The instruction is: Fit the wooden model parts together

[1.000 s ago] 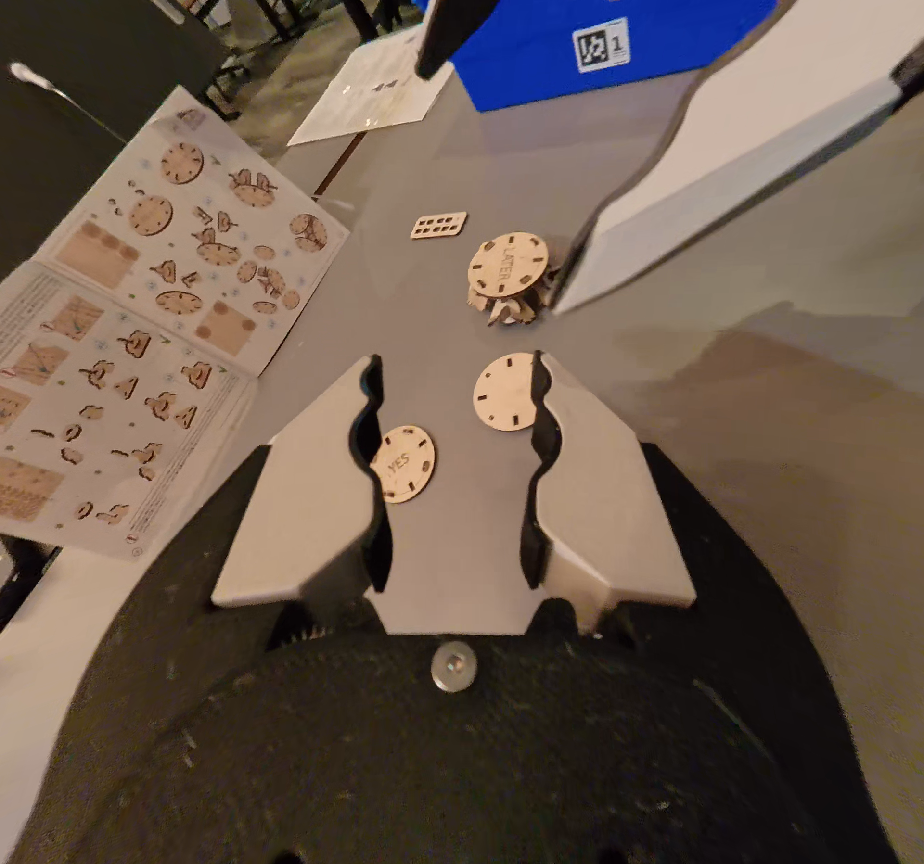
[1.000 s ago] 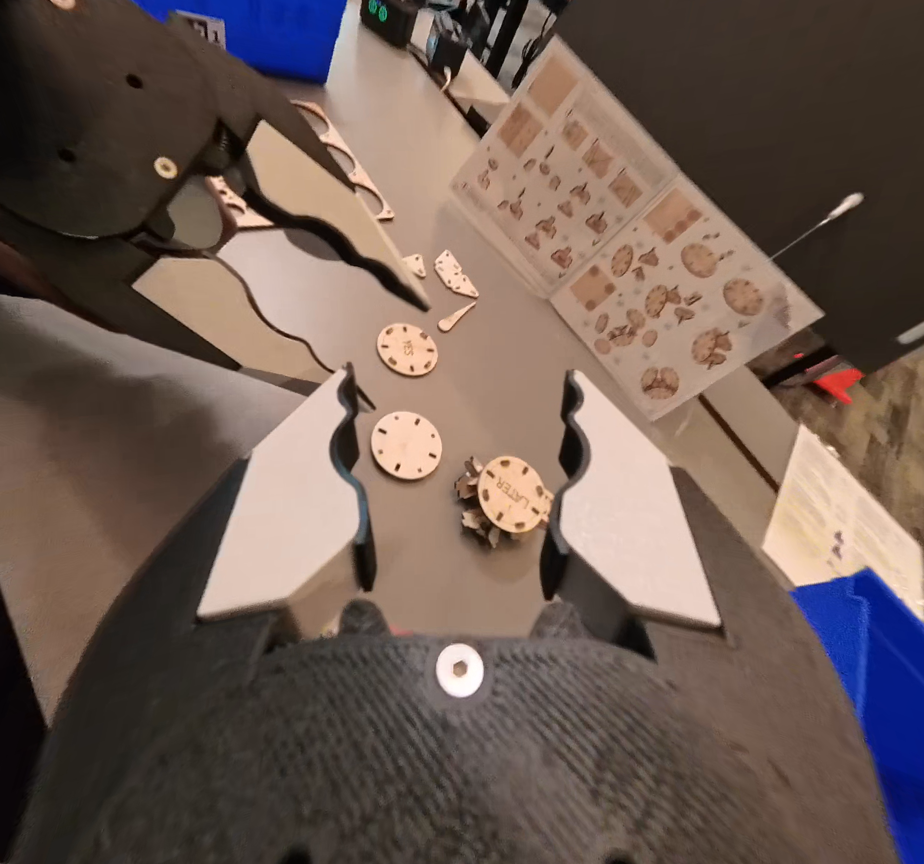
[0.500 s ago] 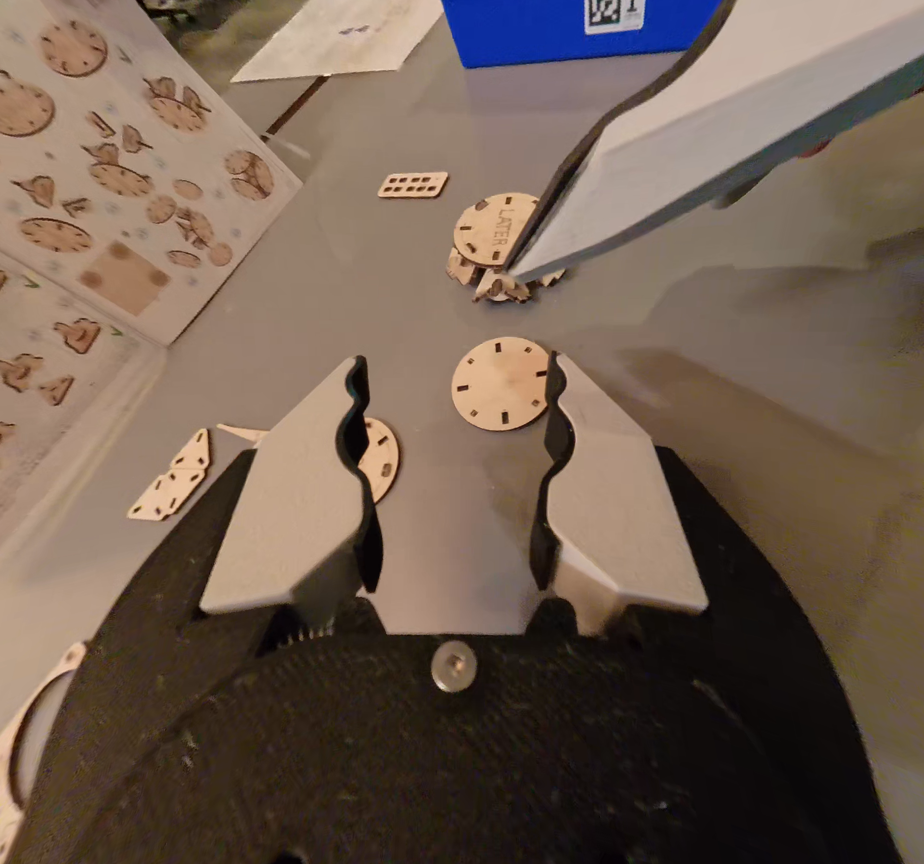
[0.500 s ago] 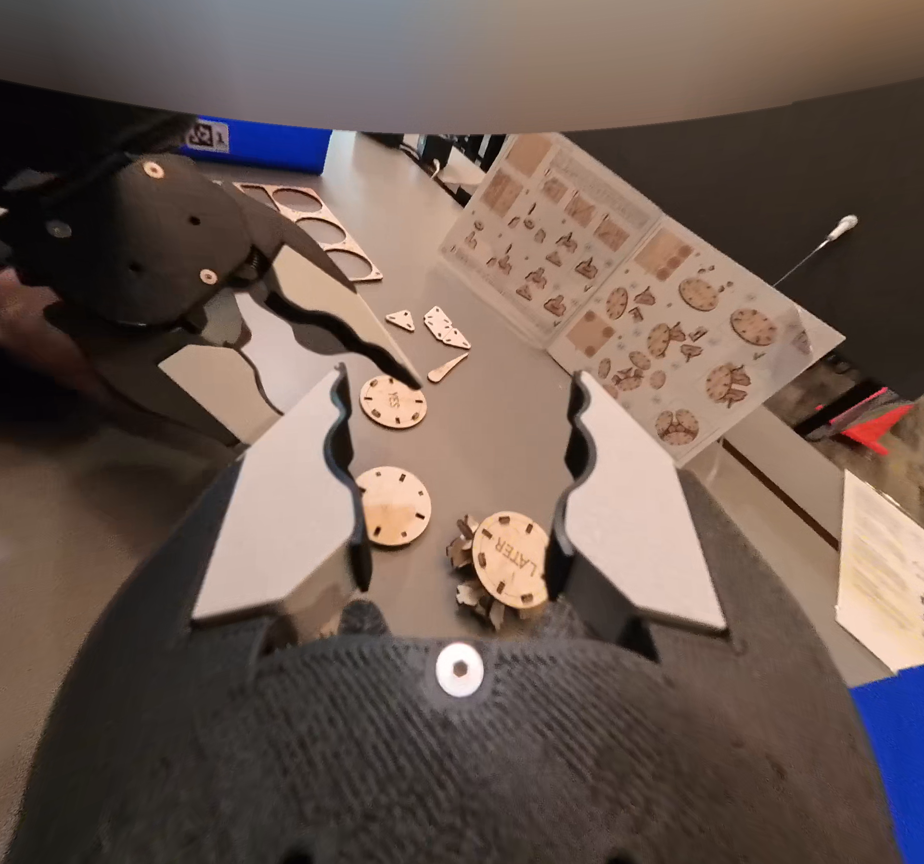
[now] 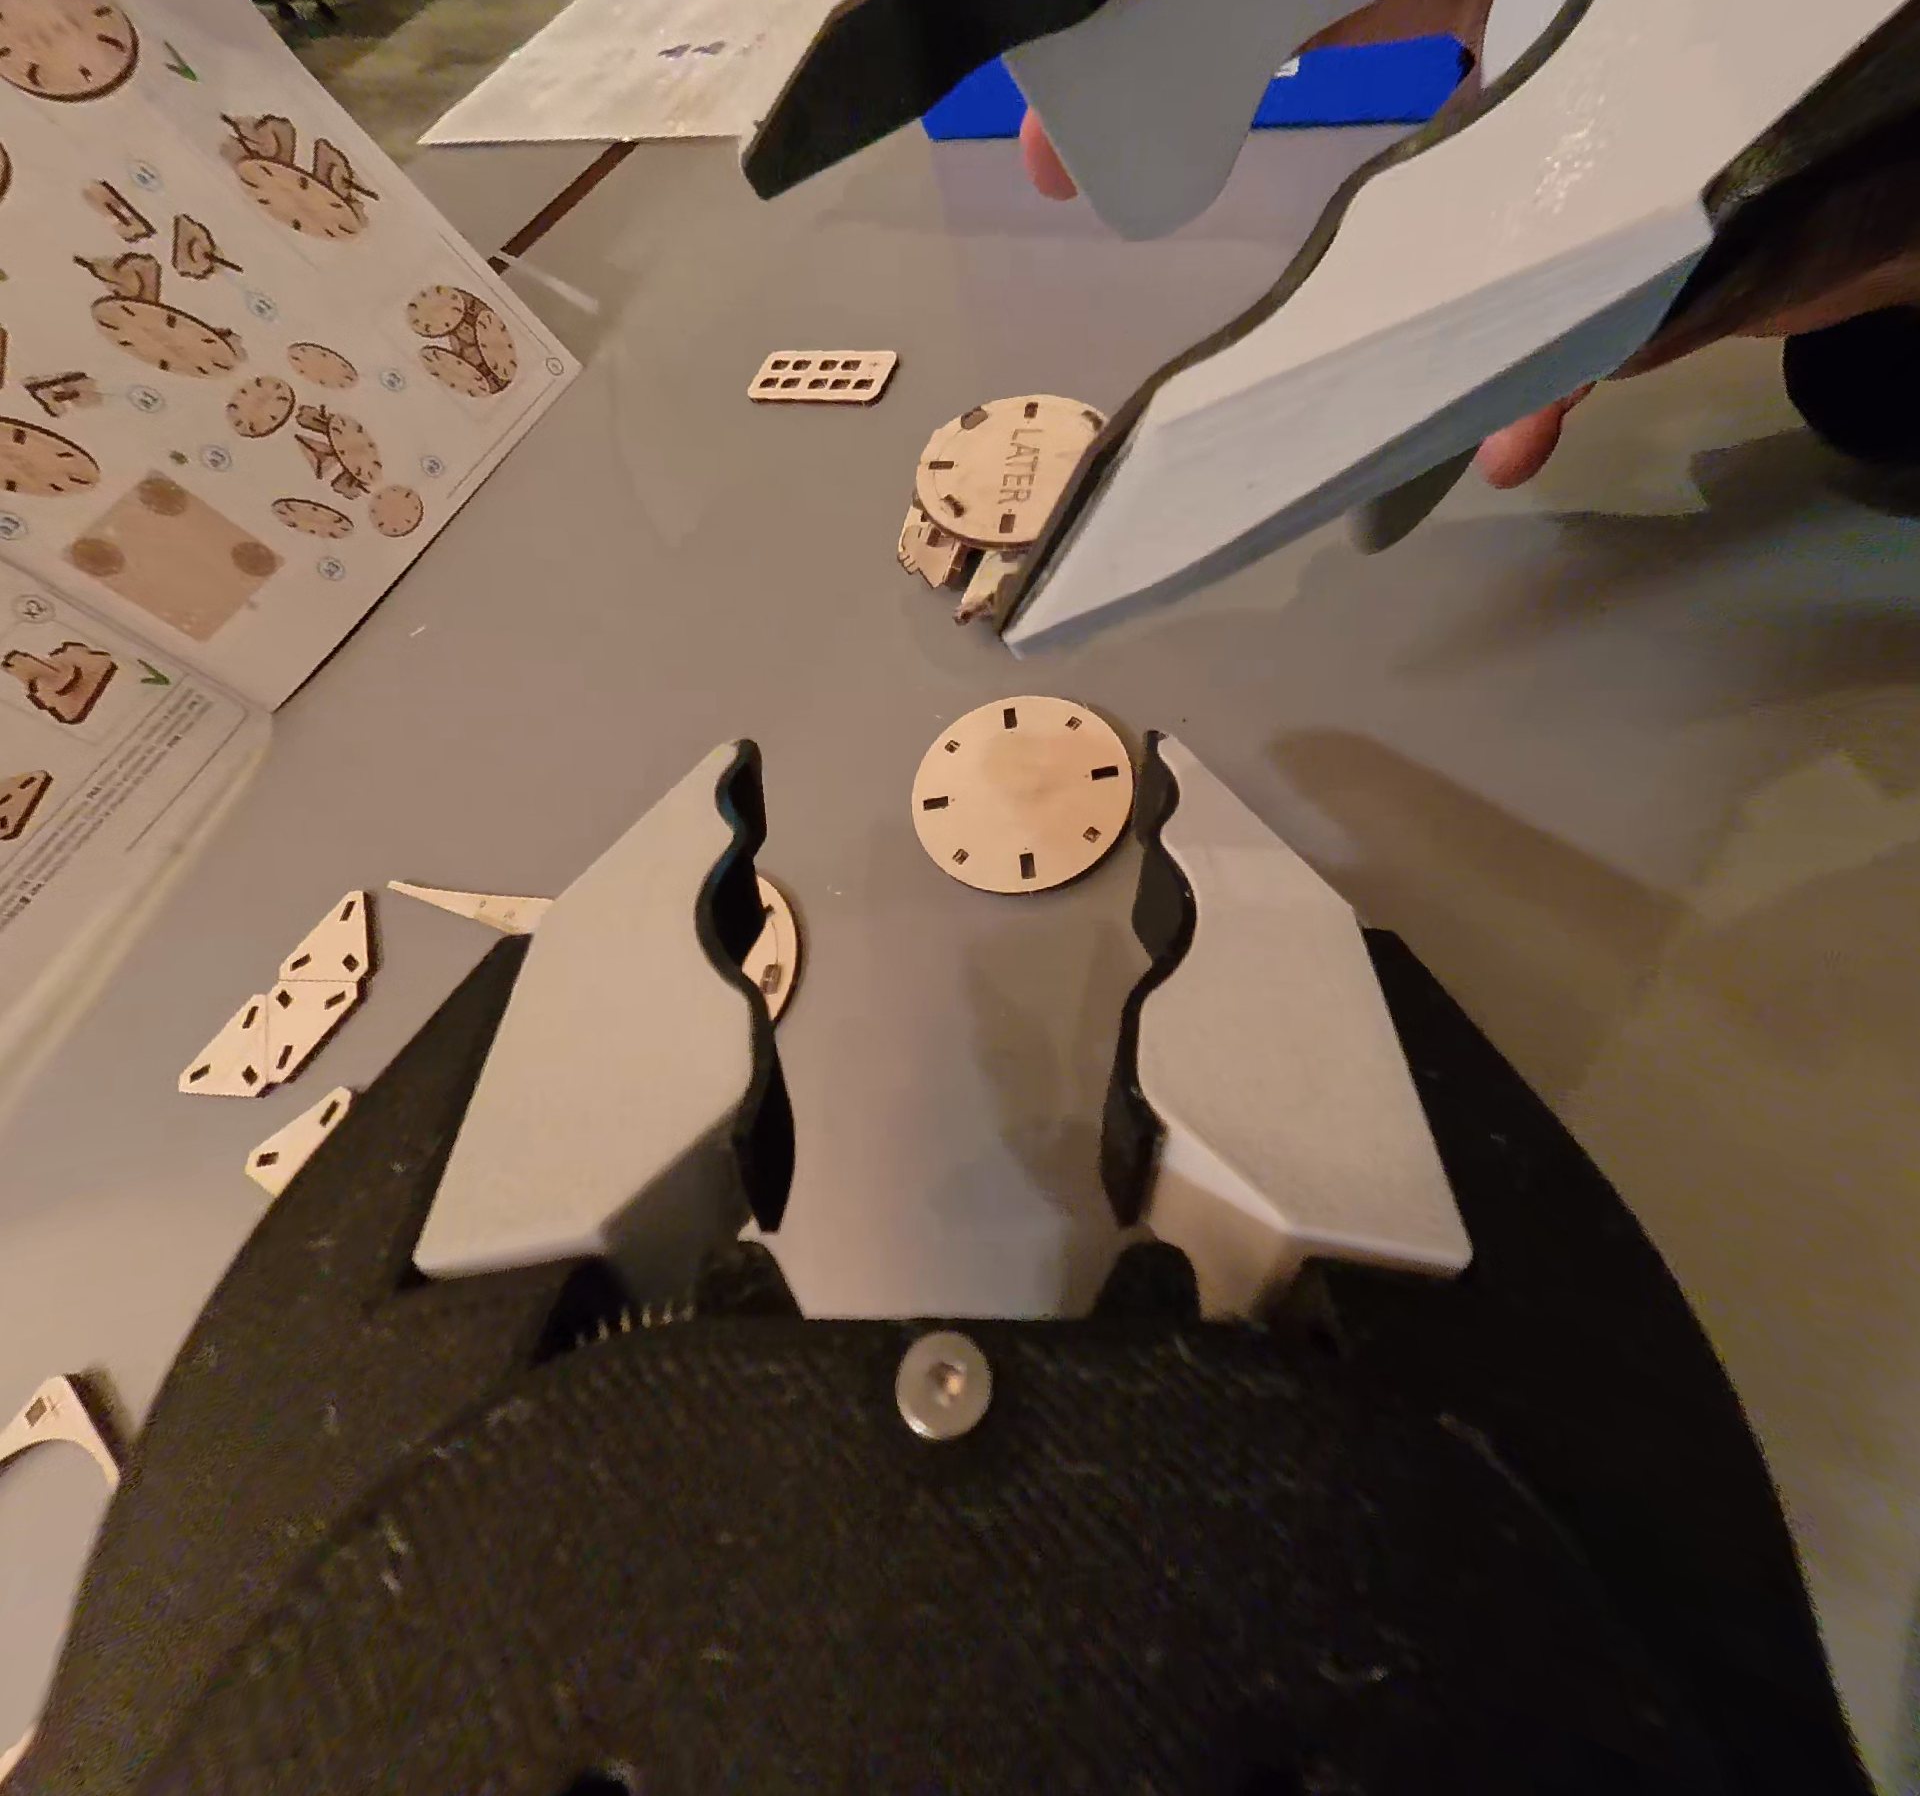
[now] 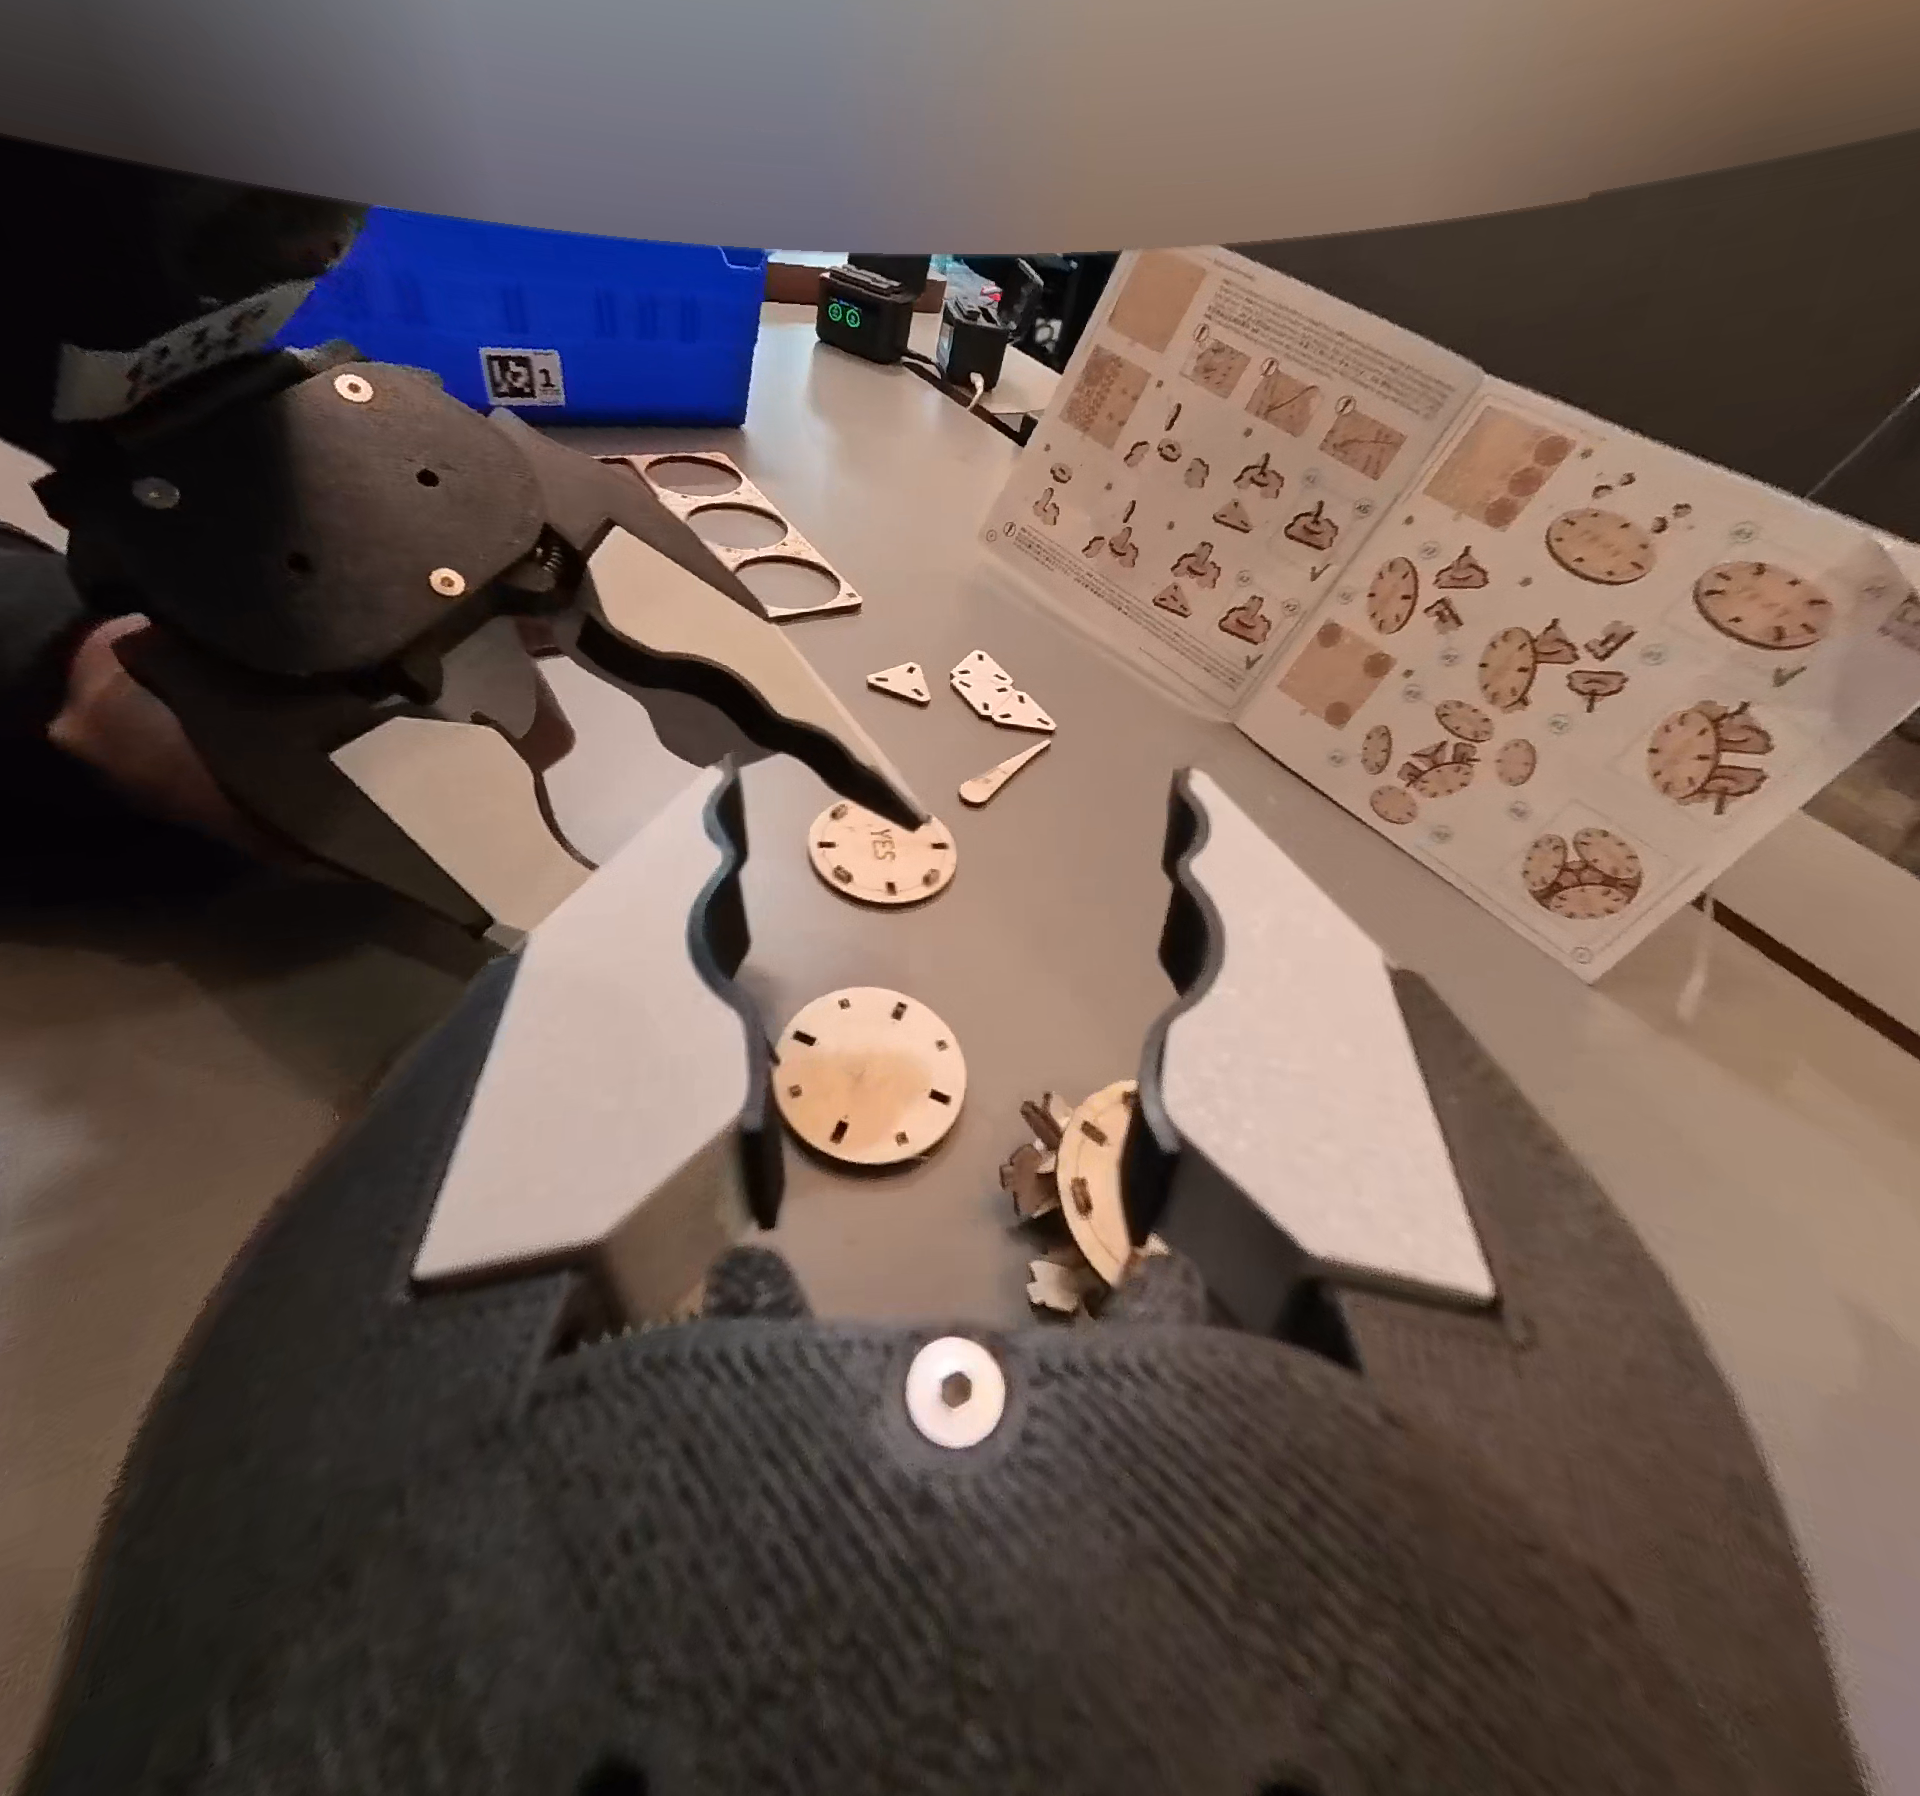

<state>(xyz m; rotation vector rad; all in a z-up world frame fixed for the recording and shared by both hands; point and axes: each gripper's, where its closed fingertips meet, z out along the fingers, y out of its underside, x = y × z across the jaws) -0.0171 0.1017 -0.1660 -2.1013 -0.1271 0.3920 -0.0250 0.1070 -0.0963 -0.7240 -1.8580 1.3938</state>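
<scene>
My left gripper (image 5: 948, 757) is open low over the grey table (image 5: 623, 666). A plain wooden disc (image 5: 1023, 796) lies flat between its fingers, beside the right one. A lettered disc (image 5: 777, 951) is half hidden under its left finger; in the right wrist view that fingertip (image 6: 912, 814) rests on this disc (image 6: 881, 858). My right gripper (image 6: 956, 785) is open. A small wooden assembly topped by a disc (image 6: 1086, 1180) leans tilted against its right finger; the same plain disc (image 6: 871, 1076) lies flat by its left finger. The left wrist view shows that finger (image 5: 1351, 458) touching the assembly (image 5: 997, 489).
An open instruction booklet (image 6: 1455, 624) stands propped along the table's side. Triangular wooden pieces (image 6: 1003, 692), a pointer piece (image 6: 1003, 772), a small slotted rectangle (image 5: 823, 377) and a wooden sheet with round holes (image 6: 738, 531) lie around. A blue bin (image 6: 540, 323) stands behind. Tip to tip, the grippers are about 7 cm apart. The small slotted rectangle (image 5: 823, 377) is about equally far from each gripper, around 20 cm.
My left jaws have opened wider and moved forward until one fingertip rests on the lettered disc. My right gripper came down around the assembly, which now leans tilted against its right finger.
</scene>
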